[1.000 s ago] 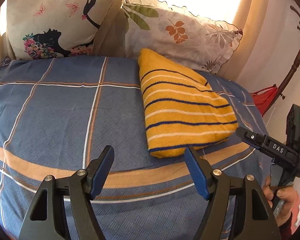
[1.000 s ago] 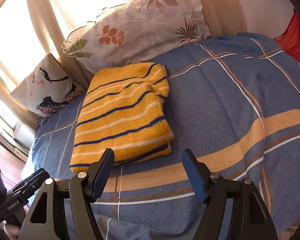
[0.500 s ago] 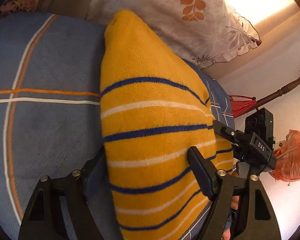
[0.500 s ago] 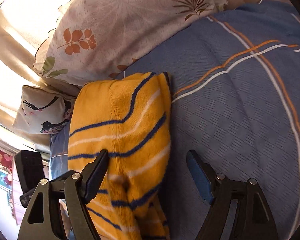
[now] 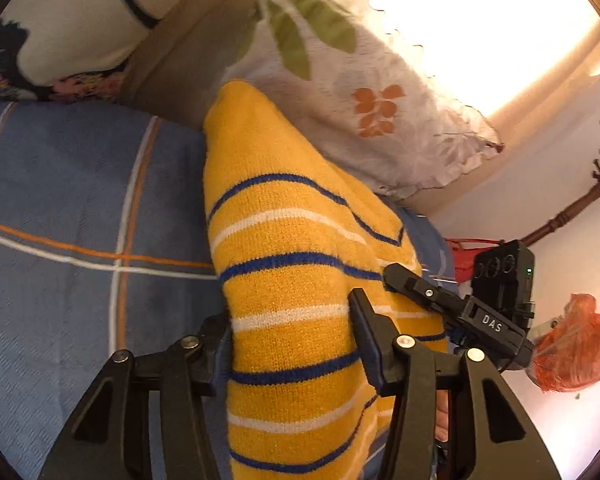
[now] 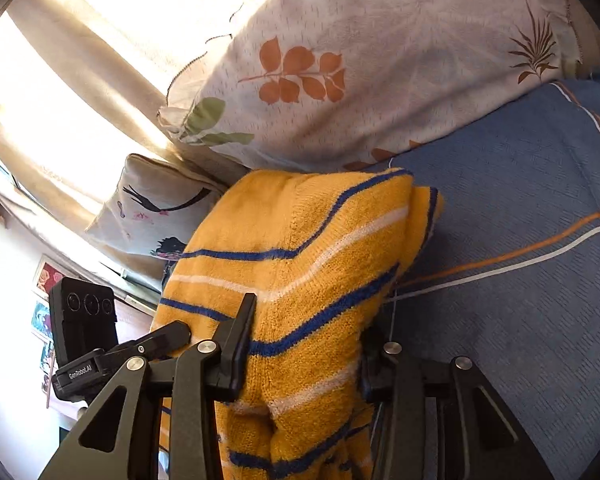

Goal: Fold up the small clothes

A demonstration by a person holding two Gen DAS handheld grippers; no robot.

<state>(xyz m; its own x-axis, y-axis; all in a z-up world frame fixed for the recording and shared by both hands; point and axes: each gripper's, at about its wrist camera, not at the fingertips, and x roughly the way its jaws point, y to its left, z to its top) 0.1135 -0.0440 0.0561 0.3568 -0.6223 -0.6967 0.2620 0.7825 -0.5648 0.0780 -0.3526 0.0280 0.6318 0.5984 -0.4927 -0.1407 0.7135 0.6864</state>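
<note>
Both grippers, left [image 5: 292, 344] and right [image 6: 304, 344], closing around the folded yellow sweater [image 5: 292, 240]; uneven squeeze could pop the fold apart.

sweater [image 5: 292, 280] on bed [image 5: 80, 200] — before pillows [image 6: 380, 60]

left claw [image 5: 292, 336]: jaws closing | right claw [image 6: 306, 344]: jaws closing

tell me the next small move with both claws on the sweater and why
Probably finish closing, then lift together. The sweater lies folded on the bed, and the left claw and right claw are closing with its near edge between their jaws.
</note>
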